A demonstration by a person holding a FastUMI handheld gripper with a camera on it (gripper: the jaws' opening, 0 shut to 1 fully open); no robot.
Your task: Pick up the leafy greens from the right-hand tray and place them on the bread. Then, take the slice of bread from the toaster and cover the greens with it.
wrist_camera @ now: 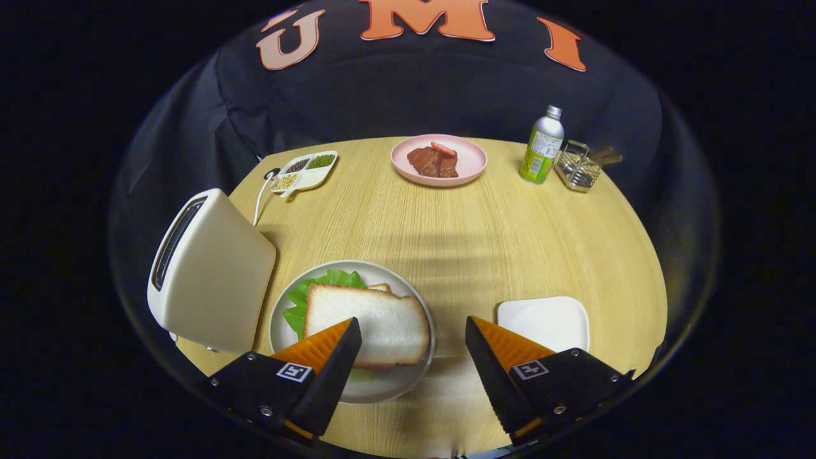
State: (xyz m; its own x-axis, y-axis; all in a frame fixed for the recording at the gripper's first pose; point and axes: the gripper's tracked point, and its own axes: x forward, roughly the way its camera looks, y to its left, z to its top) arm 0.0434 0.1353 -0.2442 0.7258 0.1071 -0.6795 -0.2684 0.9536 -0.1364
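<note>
bare table (pixel 484 248) ahead of the spread tongs (pixel 413 331); toaster (pixel 210 274) crowds left.

My table (pixel 484 242) looks like pale wood with a fine matt grain, and the toaster (pixel 213 274) has a smooth, satiny plastic shell. The bread (pixel 376 319) looks soft and porous, the leafy greens (pixel 319 287) glossy, the basket (pixel 577 167) shiny wire metal.
</note>
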